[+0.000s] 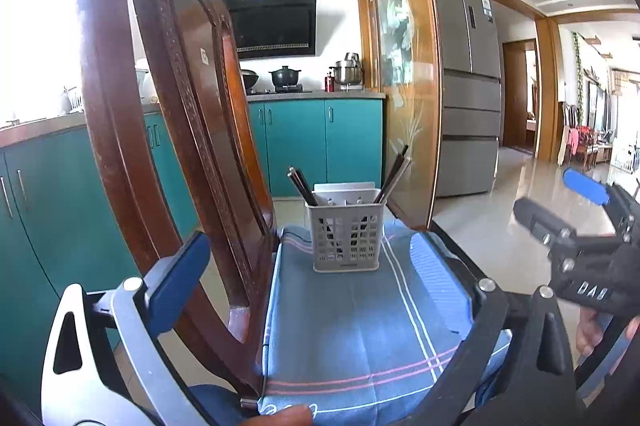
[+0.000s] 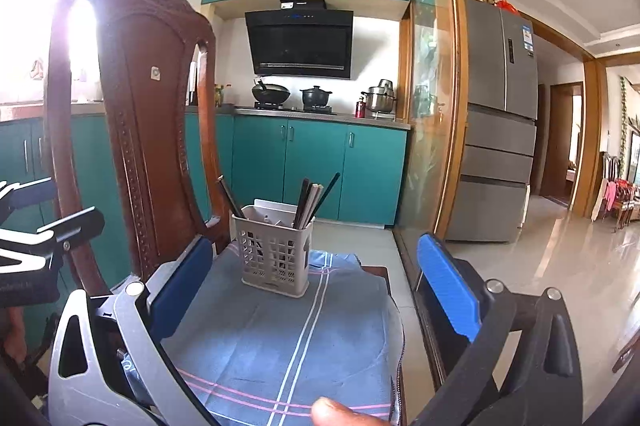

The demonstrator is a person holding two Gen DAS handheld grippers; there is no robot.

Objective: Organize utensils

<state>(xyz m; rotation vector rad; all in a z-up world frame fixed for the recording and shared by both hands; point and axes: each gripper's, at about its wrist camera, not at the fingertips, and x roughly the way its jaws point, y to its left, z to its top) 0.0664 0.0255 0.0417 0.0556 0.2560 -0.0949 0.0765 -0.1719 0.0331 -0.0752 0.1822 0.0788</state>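
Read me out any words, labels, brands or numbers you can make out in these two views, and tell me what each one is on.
"DAB": raised letters on the right gripper, seen from the left wrist view; a last letter may be cut off.
Range hood: a small brand mark on top, too small to read.
Fridge: a blue and white label on the door, too blurred to read.
Wooden chair: a small sticker on its back, unreadable.
Utensil basket: embossed mark at its base, illegible.

Grey latticed basket [image 1: 346, 240], dark chopsticks [image 1: 303, 187], blue cloth [image 1: 352, 322] with pink and white stripes, teal cabinets [image 1: 304, 146]

Utensil basket [image 2: 276, 258] (chopsticks [image 2: 308, 200] inside) on cloth [image 2: 280, 338]
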